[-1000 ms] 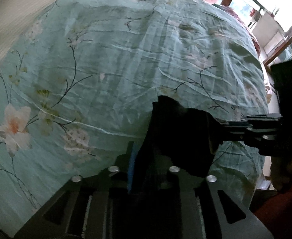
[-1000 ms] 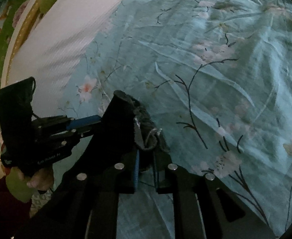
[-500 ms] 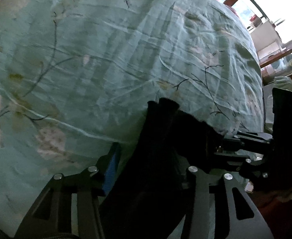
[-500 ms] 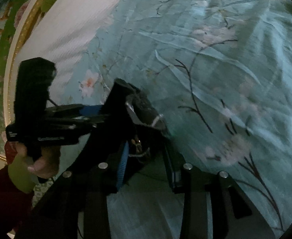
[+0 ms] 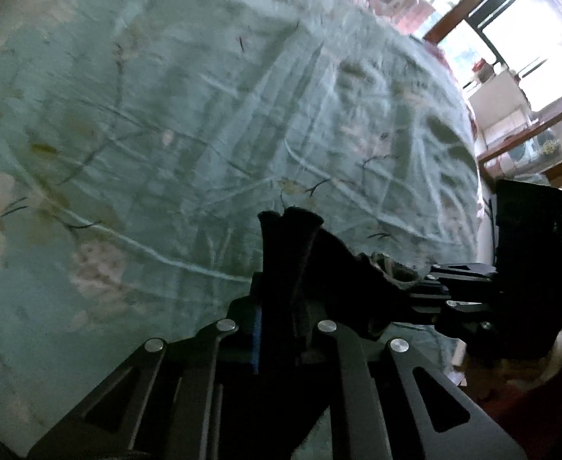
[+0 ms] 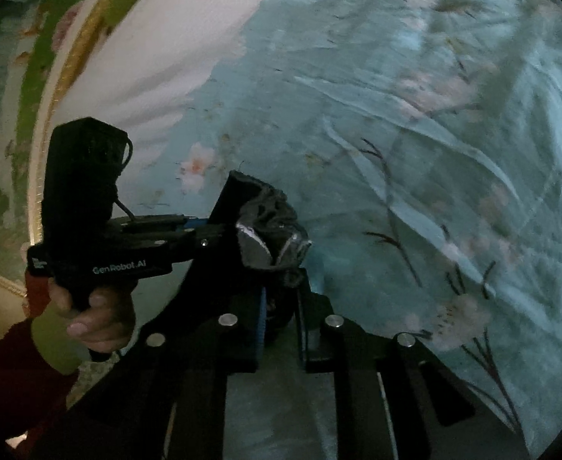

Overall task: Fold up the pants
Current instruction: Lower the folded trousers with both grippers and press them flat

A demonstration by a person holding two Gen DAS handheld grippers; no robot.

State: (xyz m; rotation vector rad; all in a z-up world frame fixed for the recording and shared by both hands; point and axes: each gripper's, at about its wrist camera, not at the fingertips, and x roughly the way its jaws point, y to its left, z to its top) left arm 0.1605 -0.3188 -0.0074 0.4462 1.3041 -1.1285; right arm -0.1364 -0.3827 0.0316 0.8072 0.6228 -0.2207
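Above the bed (image 5: 189, 122): black pants (image 5: 292, 245) hang bunched.
Left gripper (image 5: 281, 318): just closed, pinching pants at 6 o'clock.
Right gripper (image 6: 281, 306): just closed, clamping the waistband (image 6: 271, 237) to spread the cloth.

The dark pants (image 5: 300, 264) are seen bunched and held up above the floral bed sheet (image 5: 166, 134), their gathered top edge with pale inner lining upturned.

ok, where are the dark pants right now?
The dark fabric pants hang bunched above the teal floral bedsheet, low centre in both wrist views, pinched between the left claw and the right claw.
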